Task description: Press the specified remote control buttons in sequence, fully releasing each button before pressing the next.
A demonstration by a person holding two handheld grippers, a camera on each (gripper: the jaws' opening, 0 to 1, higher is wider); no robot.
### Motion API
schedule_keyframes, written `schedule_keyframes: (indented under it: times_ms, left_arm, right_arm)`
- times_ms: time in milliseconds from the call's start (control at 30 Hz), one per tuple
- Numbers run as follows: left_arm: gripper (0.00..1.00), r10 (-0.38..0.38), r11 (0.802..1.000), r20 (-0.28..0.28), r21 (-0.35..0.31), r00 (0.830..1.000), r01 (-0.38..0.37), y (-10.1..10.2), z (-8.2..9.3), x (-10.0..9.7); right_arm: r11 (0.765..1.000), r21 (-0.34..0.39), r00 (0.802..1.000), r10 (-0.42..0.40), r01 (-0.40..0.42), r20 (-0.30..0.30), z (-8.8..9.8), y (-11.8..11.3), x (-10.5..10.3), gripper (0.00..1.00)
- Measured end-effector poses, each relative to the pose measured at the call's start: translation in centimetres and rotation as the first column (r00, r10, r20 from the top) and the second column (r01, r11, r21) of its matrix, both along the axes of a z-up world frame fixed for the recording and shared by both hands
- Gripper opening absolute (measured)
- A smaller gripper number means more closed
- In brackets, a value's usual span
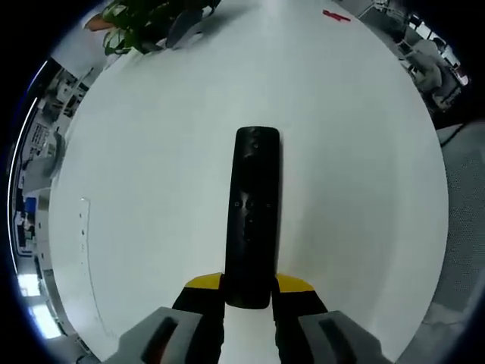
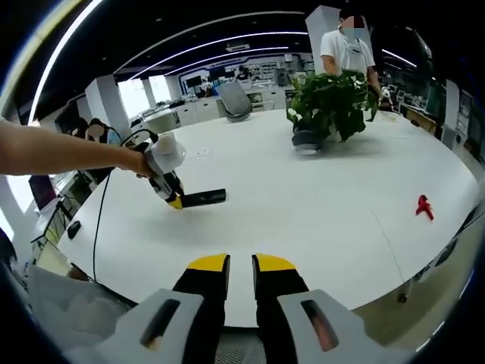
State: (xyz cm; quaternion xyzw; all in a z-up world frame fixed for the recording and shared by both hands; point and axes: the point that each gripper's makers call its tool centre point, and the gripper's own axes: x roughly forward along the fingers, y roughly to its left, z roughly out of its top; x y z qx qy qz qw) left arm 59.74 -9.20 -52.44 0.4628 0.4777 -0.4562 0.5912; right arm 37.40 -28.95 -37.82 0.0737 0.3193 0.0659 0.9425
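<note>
1. Office space is surrounding a large white round table (image 2: 318, 205); we are seeing desks, chairs and ceiling light strips at the far side.
2. We are watching the left gripper (image 1: 248, 292) clamping the near end of a black remote control (image 1: 252, 212), which is pointing away over the tabletop with its button face up.
3. From the right gripper view, we are seeing that same left gripper (image 2: 176, 199) at the table's left, held by a person's hand (image 2: 140, 163), the remote (image 2: 203, 198) sticking out level just above the surface.
4. We are noting the right gripper (image 2: 241, 267) hanging at the near table edge, jaws narrow and holding nothing, well apart from the remote.
5. A potted plant (image 2: 333, 102) is standing at the far side with a person (image 2: 345, 49) behind it; a small red object (image 2: 423, 205) is lying at the right.
</note>
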Motion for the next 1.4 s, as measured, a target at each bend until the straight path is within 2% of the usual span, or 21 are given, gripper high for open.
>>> schedule_keyframes:
  times_ms: [600,700,1000,1400]
  left_arm:
    - [0.23,0.024,0.999,-0.012,-0.027,1.000,-0.025,-0.2,0.0,-3.2]
    - [0.23,-0.006,1.000,0.004,-0.011,1.000,0.006,-0.4,0.1,-3.9]
    - [0.23,-0.032,0.999,0.016,0.002,0.999,0.032,-0.4,0.2,-5.7]
    - [0.23,-0.018,0.999,0.009,-0.041,1.000,0.019,-0.3,0.3,-8.5]
  right_arm:
    - [0.999,0.027,1.000,0.020,-0.020,0.002,0.1,0.5,-0.1,0.11]
    - [0.999,0.028,1.000,0.023,-0.023,0.005,0.2,0.5,-0.1,0.11]
    - [0.999,0.025,0.999,0.032,-0.032,0.007,0.2,0.6,-0.1,0.11]
    - [0.998,0.039,0.999,0.041,-0.041,0.012,0.3,0.8,-0.2,0.11]
